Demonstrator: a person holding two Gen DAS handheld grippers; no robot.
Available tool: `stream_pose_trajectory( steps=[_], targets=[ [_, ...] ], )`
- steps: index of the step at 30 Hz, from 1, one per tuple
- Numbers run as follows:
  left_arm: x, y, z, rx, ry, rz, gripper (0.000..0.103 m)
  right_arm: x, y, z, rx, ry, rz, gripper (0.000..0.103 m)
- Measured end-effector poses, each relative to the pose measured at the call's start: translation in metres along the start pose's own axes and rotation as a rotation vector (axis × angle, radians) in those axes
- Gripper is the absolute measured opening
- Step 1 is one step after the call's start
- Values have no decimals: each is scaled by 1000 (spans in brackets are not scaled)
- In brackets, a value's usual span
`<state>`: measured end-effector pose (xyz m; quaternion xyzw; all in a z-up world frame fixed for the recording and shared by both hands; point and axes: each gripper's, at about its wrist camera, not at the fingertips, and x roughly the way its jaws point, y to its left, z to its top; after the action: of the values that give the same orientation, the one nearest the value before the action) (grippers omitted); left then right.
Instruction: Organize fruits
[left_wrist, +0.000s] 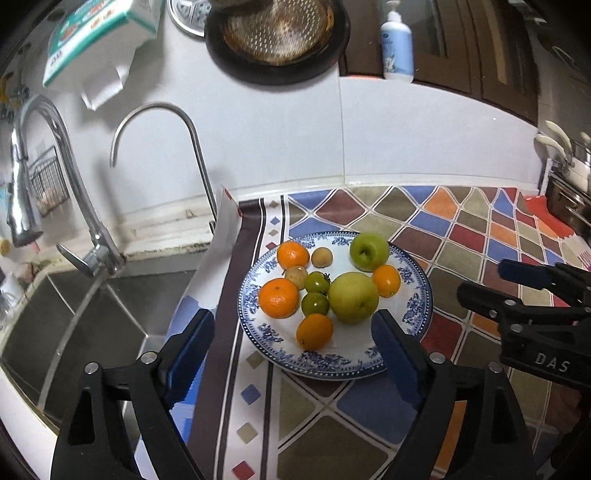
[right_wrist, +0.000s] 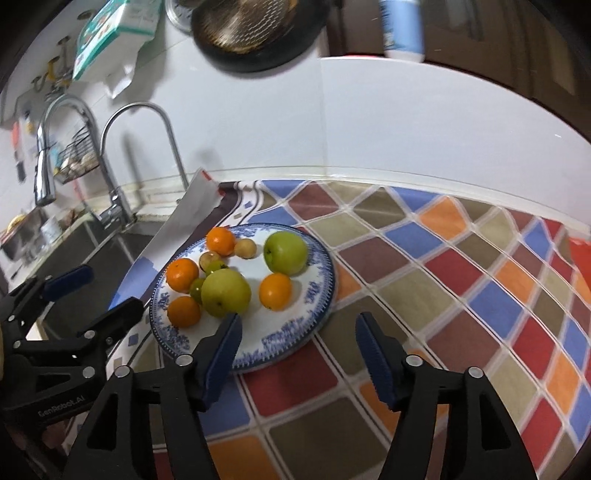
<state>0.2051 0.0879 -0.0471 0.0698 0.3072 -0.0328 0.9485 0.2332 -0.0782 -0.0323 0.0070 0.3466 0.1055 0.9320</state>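
- My left gripper (left_wrist: 293, 338) is spread wide and holds nothing, its blue pads over the near rim of the plate (left_wrist: 419, 275); my right gripper (right_wrist: 297, 341) is equally wide and empty, at the plate's near right edge.
- Writing I can read: "DAS" on the right gripper's body, "GenRobot.AI" on the left one's.
- The plate (white, blue floral border) sits on a diamond-patterned mat (right_wrist: 461, 295) of red, blue, orange and olive.
- On the plate lie two green apples (left_wrist: 352, 297), four oranges (left_wrist: 277, 297), two small green tomatoes (left_wrist: 315, 304) and two small tan fruits (left_wrist: 321, 257).
- Left of the plate is a steel sink (left_wrist: 92, 325) with two faucets (left_wrist: 162, 147).
- Beyond the plate, a white tiled wall (left_wrist: 295, 147); above it a round strainer (left_wrist: 277, 29), a tissue pack (left_wrist: 96, 33) and a pump bottle (left_wrist: 397, 44) whose print is unreadable.
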Motion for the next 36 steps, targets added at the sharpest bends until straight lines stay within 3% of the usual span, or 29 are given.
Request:
stream_pose_trajectory(
  steps=[5, 12, 24, 36],
  targets=[
    [-18, -3, -9, 39, -18, -42, 91, -29, 5, -19, 44, -32, -82, 74],
    [-54, -10, -21, 34, -46, -36, 95, -69, 8, -41, 69, -59, -130, 77],
    [-137, -31, -47, -19, -110, 19, 102, -144, 3, -72, 39, -107, -133, 83],
    [-200, -47, -63, -28, -164, 29, 103, -206, 7, -103, 21, -164, -125, 84]
  ],
)
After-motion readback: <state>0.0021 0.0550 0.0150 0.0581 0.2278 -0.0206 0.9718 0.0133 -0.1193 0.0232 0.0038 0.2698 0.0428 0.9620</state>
